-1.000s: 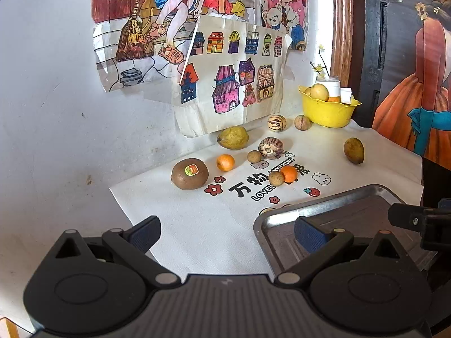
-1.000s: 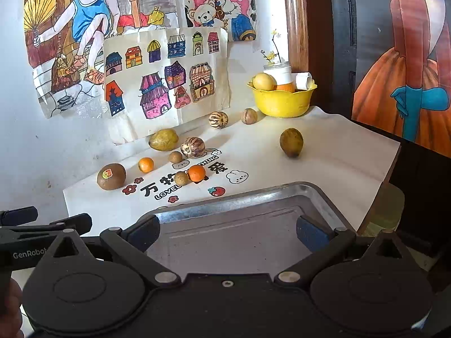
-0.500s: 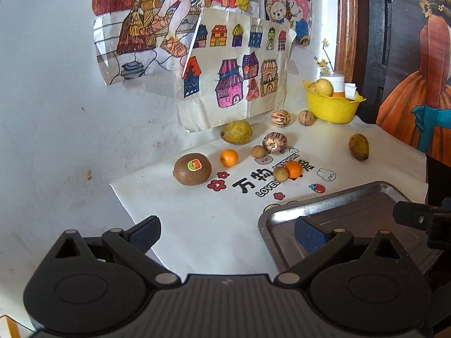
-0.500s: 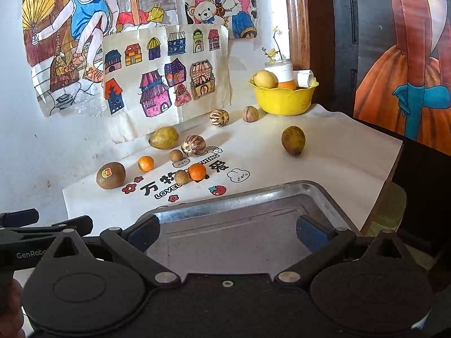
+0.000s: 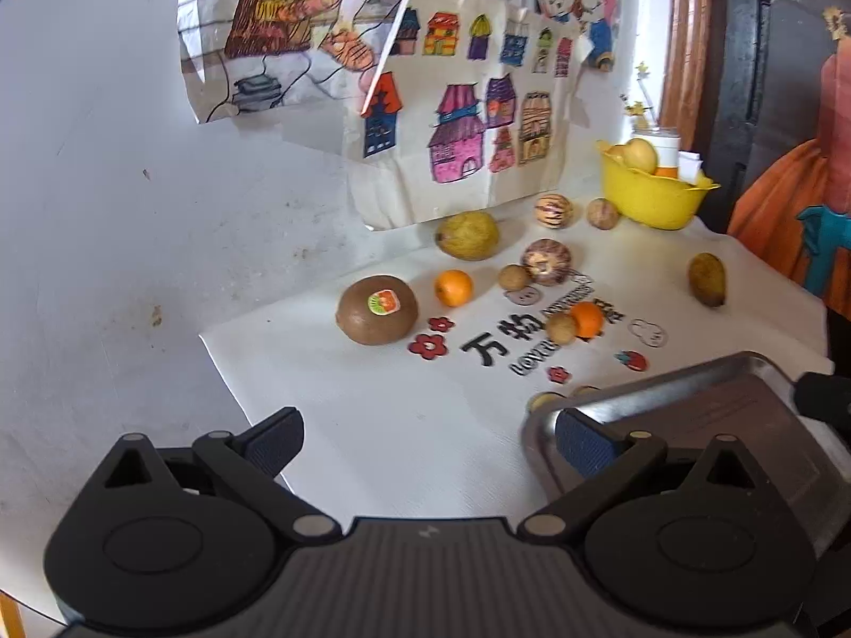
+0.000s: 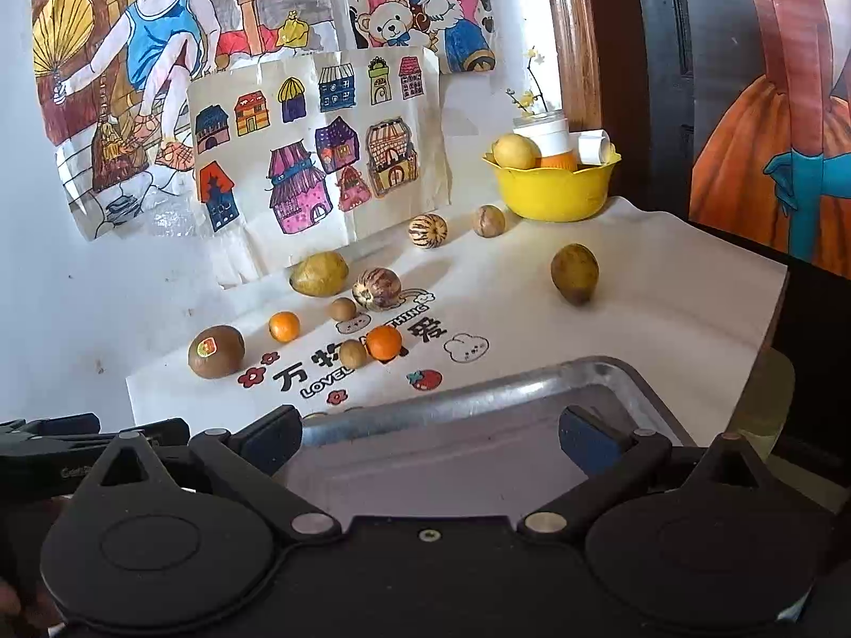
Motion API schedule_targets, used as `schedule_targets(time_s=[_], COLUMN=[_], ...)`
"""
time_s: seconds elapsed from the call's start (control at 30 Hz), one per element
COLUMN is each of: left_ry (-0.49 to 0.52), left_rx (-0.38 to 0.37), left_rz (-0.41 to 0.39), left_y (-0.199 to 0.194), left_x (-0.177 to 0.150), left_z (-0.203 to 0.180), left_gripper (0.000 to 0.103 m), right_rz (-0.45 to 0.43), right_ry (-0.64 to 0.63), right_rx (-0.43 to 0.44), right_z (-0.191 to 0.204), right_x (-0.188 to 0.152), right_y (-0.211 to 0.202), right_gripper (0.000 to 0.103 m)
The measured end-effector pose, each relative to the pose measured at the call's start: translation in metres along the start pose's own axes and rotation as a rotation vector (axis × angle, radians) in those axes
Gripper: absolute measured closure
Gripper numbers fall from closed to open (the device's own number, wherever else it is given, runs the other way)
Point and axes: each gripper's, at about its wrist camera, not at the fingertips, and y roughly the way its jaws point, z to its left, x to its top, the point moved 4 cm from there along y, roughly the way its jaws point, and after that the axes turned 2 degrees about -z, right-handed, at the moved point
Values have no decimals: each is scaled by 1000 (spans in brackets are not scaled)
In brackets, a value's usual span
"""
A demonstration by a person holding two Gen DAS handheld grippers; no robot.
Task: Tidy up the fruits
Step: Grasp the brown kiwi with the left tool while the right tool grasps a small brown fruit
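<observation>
Several fruits lie on a white printed mat (image 5: 372, 399): a brown kiwi with a sticker (image 5: 376, 309) (image 6: 216, 351), two small oranges (image 5: 453, 287) (image 6: 383, 342), small brown longans (image 5: 561, 327), striped passion fruits (image 5: 547, 261), and yellow-green pears (image 5: 468, 234) (image 6: 574, 272). A metal tray (image 6: 478, 399) (image 5: 691, 388) sits at the mat's near edge. My left gripper (image 5: 428, 438) is open and empty, low over the mat, short of the kiwi. My right gripper (image 6: 430, 433) is open and empty over the tray.
A yellow bowl (image 6: 553, 189) holding fruit and a white cup stands at the back right. Children's drawings (image 6: 314, 149) hang on the white wall behind the fruit. The table edge drops off at right, by a dark panel (image 6: 798, 80).
My left gripper has moved forward and tilted toward the fruit, so the kiwi looks nearer. The right gripper has barely moved. Both stay open.
</observation>
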Motion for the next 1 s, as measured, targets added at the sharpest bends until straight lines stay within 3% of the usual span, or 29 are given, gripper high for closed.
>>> schedule_targets(time_s=[0.17,0.5,0.7,1.0], left_ry=[-35,-65,-38,-67], left_rx=[68,50,46,41], left_rz=[1,-39,-17,54], left_y=[27,88,120,161], left_x=[13,39,48,48], left_z=[18,38,32,40], left_gripper=[0,1,1,12], right_rz=[15,60,94,143], right_ry=[-28,-78,-128,-121], right_rx=[2,29,50,81], right_z=[6,27,47,58], right_x=[7,22,27,27], right_y=[18,64,95,127], right_gripper=[0,0,0,0])
